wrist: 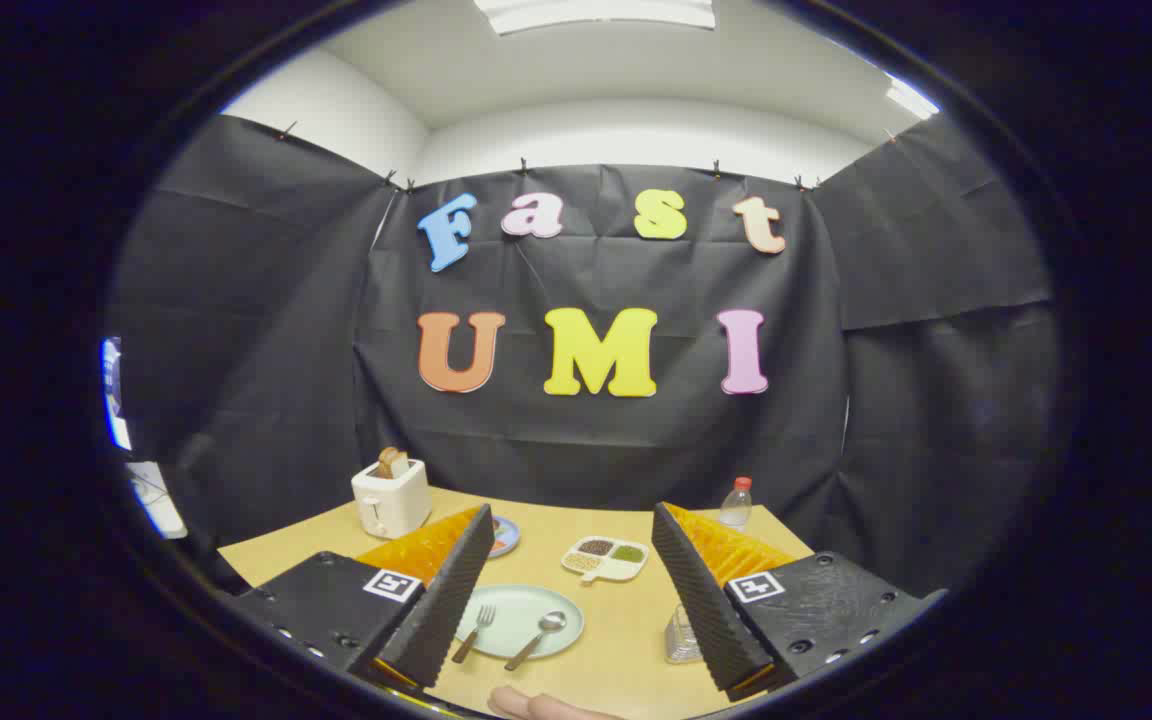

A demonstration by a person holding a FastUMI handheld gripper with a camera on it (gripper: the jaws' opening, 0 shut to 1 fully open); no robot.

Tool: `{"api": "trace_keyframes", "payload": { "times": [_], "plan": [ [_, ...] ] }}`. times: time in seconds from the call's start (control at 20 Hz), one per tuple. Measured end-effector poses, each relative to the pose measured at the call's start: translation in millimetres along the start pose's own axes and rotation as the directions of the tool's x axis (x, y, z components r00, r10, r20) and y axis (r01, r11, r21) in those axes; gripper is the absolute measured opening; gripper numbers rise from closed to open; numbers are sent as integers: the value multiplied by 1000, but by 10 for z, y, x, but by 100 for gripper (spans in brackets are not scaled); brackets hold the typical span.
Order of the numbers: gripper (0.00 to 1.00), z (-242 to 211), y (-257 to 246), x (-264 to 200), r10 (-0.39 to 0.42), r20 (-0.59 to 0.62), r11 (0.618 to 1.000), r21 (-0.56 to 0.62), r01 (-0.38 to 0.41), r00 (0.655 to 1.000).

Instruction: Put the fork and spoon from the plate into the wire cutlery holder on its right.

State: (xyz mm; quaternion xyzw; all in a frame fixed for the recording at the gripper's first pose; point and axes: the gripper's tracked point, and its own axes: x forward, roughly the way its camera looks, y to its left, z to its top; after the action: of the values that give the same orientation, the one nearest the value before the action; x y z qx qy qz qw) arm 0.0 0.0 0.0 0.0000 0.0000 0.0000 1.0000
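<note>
A pale green plate (521, 608) lies on the wooden table between my fingers, nearer the left one. On it rest a fork (474, 633) on the left and a spoon (537, 639) on the right, both with handles toward me. The wire cutlery holder (680, 635) stands right of the plate, partly hidden behind my right finger (701, 600). My gripper (576, 590) hangs above the table's near side, open wide, with nothing between its fingers.
A white toaster (391, 498) with bread stands at the back left. Farther back are a small blue dish (504, 536), a white divided tray of grains (605, 558) and a plastic bottle (735, 503). A hand (536, 706) shows at the near table edge.
</note>
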Motion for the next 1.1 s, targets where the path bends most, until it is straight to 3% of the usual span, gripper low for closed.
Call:
{"api": "trace_keyframes", "payload": {
  "times": [0.35, 0.65, 0.9, 1.1],
  "plan": [
    [95, -9, -68, 51, -62, 23, 997, 48, 61, 998],
    [95, -243, -86, 146, -92, -29, 994, 47, 94, 995],
    [95, -861, -28, 390, -92, -216, 993, 47, 105, 972],
    [95, -1473, 38, 523, -78, -420, 994, 34, 102, 904]
  ]
}}
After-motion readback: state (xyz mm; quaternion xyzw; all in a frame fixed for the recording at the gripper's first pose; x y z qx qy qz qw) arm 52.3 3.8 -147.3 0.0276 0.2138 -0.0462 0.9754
